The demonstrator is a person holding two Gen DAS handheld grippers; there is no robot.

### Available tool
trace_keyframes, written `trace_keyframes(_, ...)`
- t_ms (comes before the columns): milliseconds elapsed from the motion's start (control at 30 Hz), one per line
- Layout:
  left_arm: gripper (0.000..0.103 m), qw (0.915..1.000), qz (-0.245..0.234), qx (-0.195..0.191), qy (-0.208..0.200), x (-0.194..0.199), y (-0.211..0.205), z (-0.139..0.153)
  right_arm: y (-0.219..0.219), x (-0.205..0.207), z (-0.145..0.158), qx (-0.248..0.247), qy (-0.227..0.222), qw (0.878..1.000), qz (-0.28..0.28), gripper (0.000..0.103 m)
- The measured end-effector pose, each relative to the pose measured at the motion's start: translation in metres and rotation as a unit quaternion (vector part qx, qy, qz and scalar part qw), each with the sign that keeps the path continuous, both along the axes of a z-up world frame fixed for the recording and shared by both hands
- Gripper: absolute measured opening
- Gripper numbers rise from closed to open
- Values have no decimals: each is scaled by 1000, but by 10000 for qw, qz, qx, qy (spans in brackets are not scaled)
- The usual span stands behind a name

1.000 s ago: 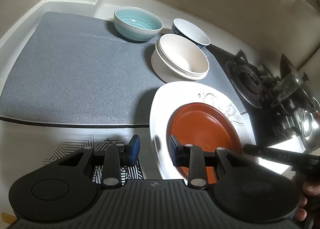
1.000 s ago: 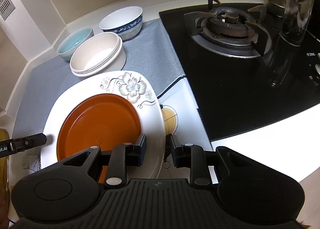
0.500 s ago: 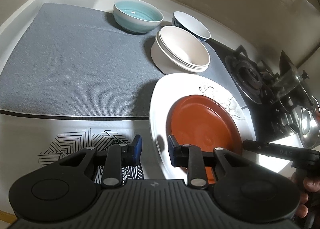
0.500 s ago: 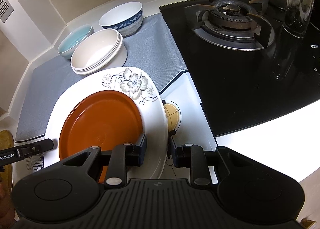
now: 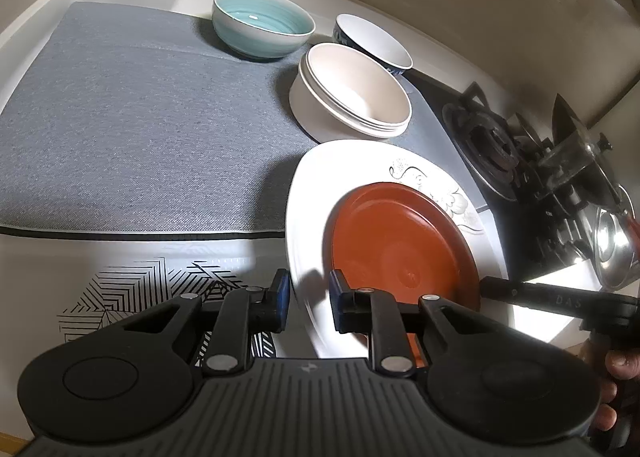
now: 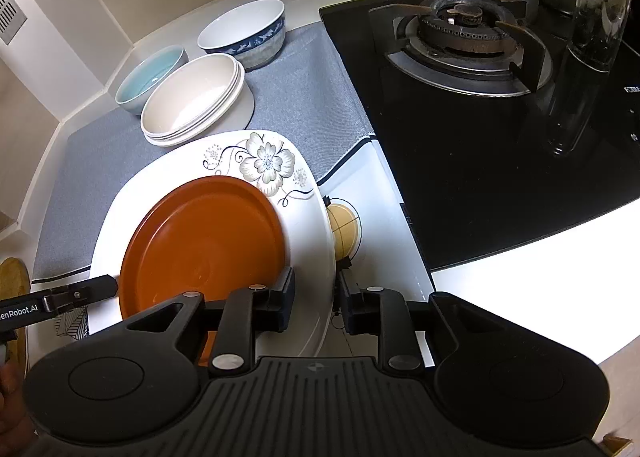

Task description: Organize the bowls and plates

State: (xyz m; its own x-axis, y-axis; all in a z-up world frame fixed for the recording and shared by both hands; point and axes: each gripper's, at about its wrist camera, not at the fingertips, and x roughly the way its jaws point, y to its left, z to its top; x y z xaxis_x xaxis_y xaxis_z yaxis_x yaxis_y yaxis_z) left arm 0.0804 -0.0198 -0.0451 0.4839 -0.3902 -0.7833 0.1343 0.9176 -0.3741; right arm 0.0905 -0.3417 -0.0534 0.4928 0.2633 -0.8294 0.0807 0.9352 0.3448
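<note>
Because the big white plate [image 6: 308,225] carries the orange plate [image 6: 204,241] and sits by the bowls [image 6: 192,97], your left gripper [image 5: 306,299] and right gripper [image 6: 316,297] have just been closing on opposite rims to keep it level.

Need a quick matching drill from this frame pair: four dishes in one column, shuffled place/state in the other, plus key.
Things:
1. orange plate
2. floral white plate
3. teal bowl
4. cream bowls

Place/state:
A. nested stack on the grey mat
B. alone, nearest the wall corner
C. lying on another plate
D. rim between both grippers' jaws

Pairs: 1-C, 2-D, 3-B, 4-A
</note>
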Motion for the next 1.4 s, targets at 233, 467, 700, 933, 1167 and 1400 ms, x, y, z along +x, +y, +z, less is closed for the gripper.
trace_keyframes(233, 20, 10000, -52, 39, 36, 1, -3, -3, 3, 1, 0, -63, 29, 10000, 35, 24)
trace_keyframes(467, 16, 9999, -113, 47, 29, 1, 1, -3, 4, -1, 1, -187, 6, 9998, 51, 17)
trace_keyframes(700, 15, 10000, -17, 41, 42, -1, 11, -2, 15, -7, 7, -319, -48, 9993, 196, 15)
trace_keyframes(933, 15, 9997, 225, 92, 17, -5, 37, -1, 41, -5, 10, -421, -89, 9975, 552, 15)
trace_keyframes(1167, 15, 9985, 517, 160, -4, -9, 70, 1, 75, 8, 11, -423, -170, 9954, 842, 15)
trace_keyframes(1400, 14, 9940, 1064, 199, -171, -7, 115, 7, 122, 22, 16, -453, -191, 9908, 1263, 15)
